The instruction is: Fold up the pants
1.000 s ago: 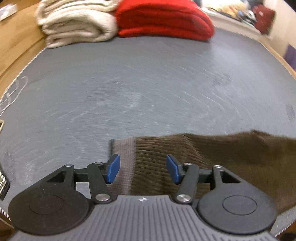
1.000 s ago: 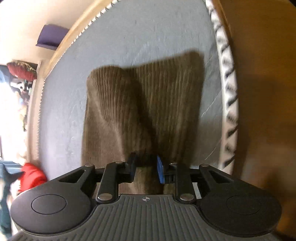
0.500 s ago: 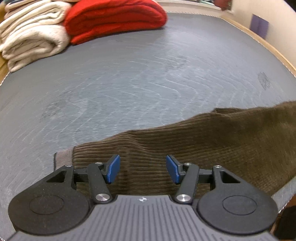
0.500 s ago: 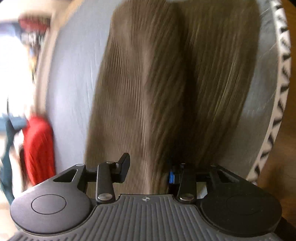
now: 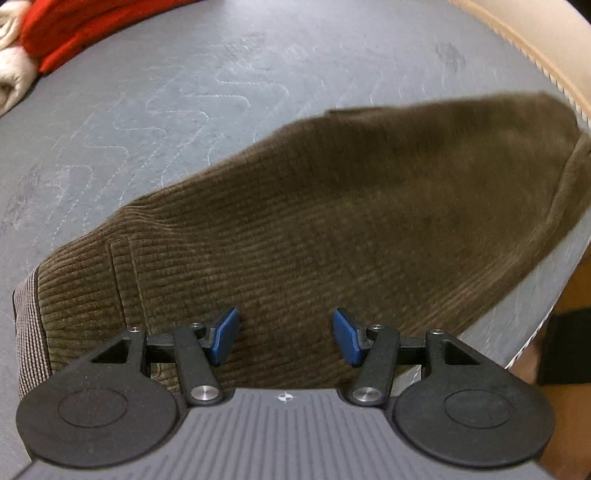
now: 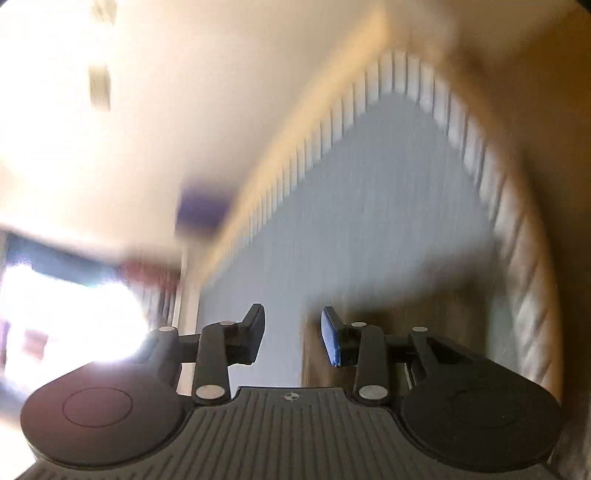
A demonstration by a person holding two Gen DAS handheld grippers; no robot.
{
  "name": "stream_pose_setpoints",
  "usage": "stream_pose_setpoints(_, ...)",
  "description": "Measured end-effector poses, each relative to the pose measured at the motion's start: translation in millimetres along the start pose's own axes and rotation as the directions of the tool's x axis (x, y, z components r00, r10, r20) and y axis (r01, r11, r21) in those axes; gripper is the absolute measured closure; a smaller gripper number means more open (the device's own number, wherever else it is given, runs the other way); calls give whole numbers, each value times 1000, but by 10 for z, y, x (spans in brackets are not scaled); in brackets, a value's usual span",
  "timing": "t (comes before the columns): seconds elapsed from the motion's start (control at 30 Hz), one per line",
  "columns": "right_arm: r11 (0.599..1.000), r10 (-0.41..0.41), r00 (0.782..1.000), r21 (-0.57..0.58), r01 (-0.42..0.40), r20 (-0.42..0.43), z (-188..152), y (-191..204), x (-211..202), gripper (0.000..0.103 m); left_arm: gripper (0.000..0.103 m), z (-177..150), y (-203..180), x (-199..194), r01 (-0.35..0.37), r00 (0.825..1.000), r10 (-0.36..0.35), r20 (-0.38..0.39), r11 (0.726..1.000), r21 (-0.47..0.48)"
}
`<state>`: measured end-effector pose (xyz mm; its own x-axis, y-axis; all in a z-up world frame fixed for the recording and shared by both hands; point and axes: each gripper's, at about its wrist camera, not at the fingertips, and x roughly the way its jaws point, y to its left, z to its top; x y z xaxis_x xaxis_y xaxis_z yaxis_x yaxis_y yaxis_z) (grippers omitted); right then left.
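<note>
Both tongs stood apart and empty, the left tongs (image 5: 286, 336) over the pants (image 5: 332, 221) lying on the bench (image 5: 184, 92), the right tongs (image 6: 293, 339) having just narrowed, so each should probably pinch one edge fully before folding.

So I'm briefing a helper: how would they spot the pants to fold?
Look at the grey quilted mat. The pants lie spread along its near edge, under the left gripper. They are brown ribbed corduroy, unlike the red and cream folded piles far off.
</note>
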<state>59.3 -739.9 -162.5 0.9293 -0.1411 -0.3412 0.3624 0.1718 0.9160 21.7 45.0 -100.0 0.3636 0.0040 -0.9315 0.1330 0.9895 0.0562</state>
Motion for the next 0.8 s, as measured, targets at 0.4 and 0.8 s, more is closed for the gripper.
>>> stream_pose_setpoints(0.4,934,-357,836,-153,322,-417,-479,-130,469,63,41,105,-104,80,2,1000,-3,9,1000,21)
stream_pose_setpoints(0.8,992,-127,991,-19,126,-36,-198,55,126,81,39,121,-167,76,6,1000,-6,11,1000,30)
